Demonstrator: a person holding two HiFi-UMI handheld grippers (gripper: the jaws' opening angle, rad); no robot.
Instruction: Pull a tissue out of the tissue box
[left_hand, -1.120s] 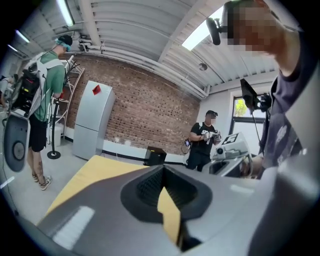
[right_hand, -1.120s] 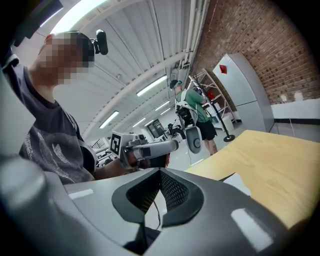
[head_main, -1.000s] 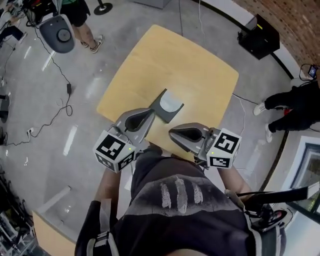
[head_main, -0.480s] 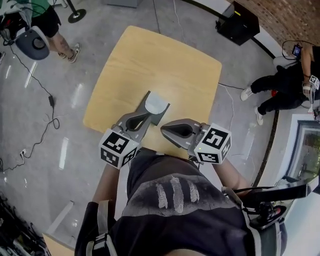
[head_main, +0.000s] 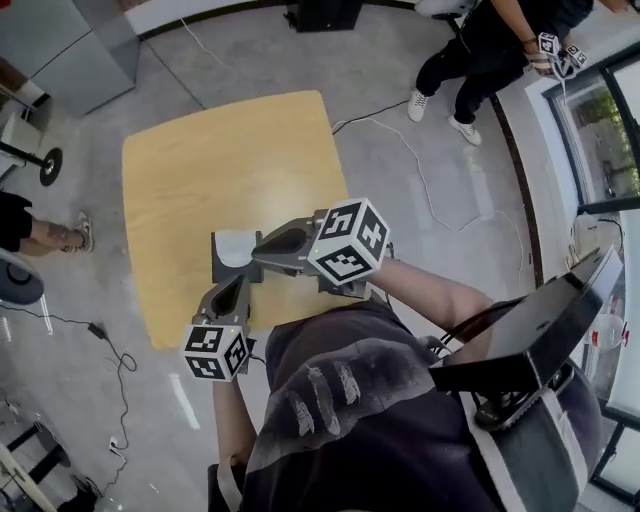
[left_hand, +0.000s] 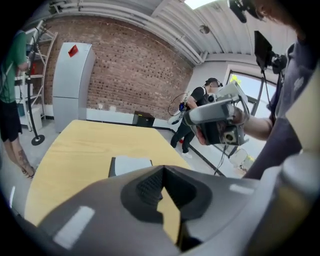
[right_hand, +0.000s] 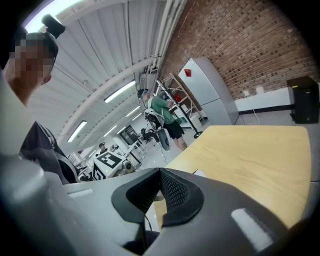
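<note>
A dark grey tissue box with a white tissue showing in its top lies near the front edge of the light wooden table. My left gripper points at the box's near edge, jaws shut and empty. In the left gripper view the tissue box lies just past the shut tips of that gripper. My right gripper reaches in from the right, its tips over the box's right side. Its jaws are shut on nothing.
A person's bare legs stand left of the table, and another person is at the far right. A cable trails over the grey floor. A grey cabinet stands at the back left.
The head view has swung round, so the table now sits to the left. Both grippers have come down towards the box. The right gripper now points leftwards across the box.
</note>
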